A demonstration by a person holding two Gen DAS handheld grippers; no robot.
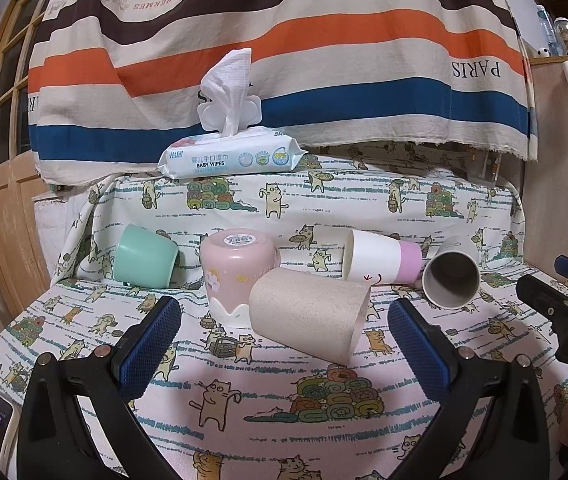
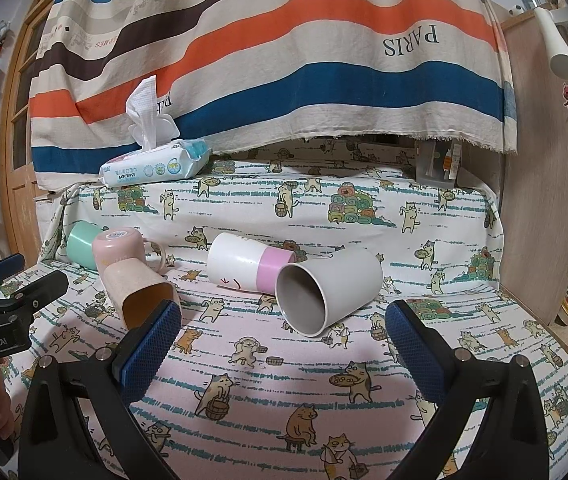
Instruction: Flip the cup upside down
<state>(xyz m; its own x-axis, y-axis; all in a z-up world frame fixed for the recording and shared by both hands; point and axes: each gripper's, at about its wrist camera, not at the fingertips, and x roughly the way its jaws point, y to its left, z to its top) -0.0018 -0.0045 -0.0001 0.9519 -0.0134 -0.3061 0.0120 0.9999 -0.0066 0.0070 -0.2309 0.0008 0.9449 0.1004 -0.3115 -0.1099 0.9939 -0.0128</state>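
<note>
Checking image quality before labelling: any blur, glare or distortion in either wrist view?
Left wrist: sharp, strong fisheye bowing at edges, dark vignette corners, soft shadow under the beige cup. Right wrist: same barrel distortion, even indoor light, no glare; grey cup interior shaded but readable.

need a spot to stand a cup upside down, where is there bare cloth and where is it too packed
Bare cloth lies in front of the beige cup and grey cup, between each gripper's open jaws. The raised shelf right of the baby wipes is also free. Crowded: the back row, where mint cup, pink mug and white-and-pink cup bunch together.
</note>
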